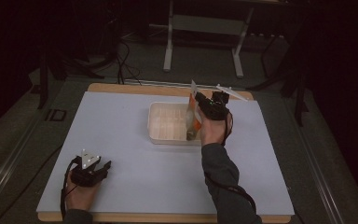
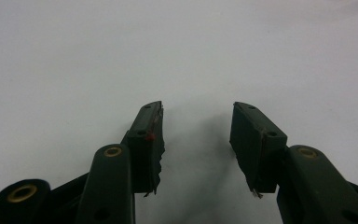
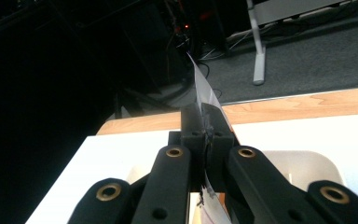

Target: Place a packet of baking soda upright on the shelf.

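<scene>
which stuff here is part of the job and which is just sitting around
In the job:
right gripper, shut on the packet
orange and white packet, hanging into the tray
white tray

Just around:
left gripper, open, idle on the mat
white mat
grey stand behind the table

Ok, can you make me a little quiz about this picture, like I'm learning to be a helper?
1. True or false: the left gripper has its jaws shut on a cup.
2. What does the right gripper hold? A) a spoon B) an orange packet C) a ball
3. Fill in: the orange packet hangs over the white ____.

Key:
1. False: its jaws stand open over the bare white mat.
2. B: the jaws pinch the packet's top edge.
3. Tray: the packet's lower end reaches into its right side.
</scene>
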`<state>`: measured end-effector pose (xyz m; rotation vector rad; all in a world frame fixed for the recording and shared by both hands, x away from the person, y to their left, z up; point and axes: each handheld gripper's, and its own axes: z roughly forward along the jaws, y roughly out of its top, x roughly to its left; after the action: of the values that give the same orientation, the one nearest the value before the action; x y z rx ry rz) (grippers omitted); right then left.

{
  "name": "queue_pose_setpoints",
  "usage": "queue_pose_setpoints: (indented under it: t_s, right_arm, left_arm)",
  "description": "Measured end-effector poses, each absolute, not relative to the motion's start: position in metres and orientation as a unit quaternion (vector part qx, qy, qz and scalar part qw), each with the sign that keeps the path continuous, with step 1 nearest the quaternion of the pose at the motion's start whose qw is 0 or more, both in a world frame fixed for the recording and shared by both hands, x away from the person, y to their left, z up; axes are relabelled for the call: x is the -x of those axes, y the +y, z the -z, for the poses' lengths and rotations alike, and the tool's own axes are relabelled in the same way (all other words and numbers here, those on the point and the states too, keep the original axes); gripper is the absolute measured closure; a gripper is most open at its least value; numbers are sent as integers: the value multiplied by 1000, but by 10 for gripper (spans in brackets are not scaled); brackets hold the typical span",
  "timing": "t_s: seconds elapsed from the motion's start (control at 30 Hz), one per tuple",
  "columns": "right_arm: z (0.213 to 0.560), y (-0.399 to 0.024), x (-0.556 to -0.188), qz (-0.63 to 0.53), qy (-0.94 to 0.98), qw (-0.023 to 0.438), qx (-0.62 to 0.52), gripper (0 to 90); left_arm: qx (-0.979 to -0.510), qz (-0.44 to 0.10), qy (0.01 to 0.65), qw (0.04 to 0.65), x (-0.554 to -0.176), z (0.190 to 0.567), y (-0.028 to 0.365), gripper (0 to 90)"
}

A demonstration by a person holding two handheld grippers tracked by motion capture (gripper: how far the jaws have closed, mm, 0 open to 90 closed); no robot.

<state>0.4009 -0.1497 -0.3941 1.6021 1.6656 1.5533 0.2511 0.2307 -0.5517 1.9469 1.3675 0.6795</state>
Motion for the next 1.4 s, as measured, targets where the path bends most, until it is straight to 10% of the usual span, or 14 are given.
queue_pose_setpoints:
  t_s: [0.7,1.4]
  right_arm:
    - [432,-148,-409,-540,588,127,-589,885]
    - [427,-157,-386,-483,671,195,-528,623]
  left_arm:
    - [-744,-258,522,328,-251,552,231,536]
    - [-745,-259,522,324,-251,552,230,536]
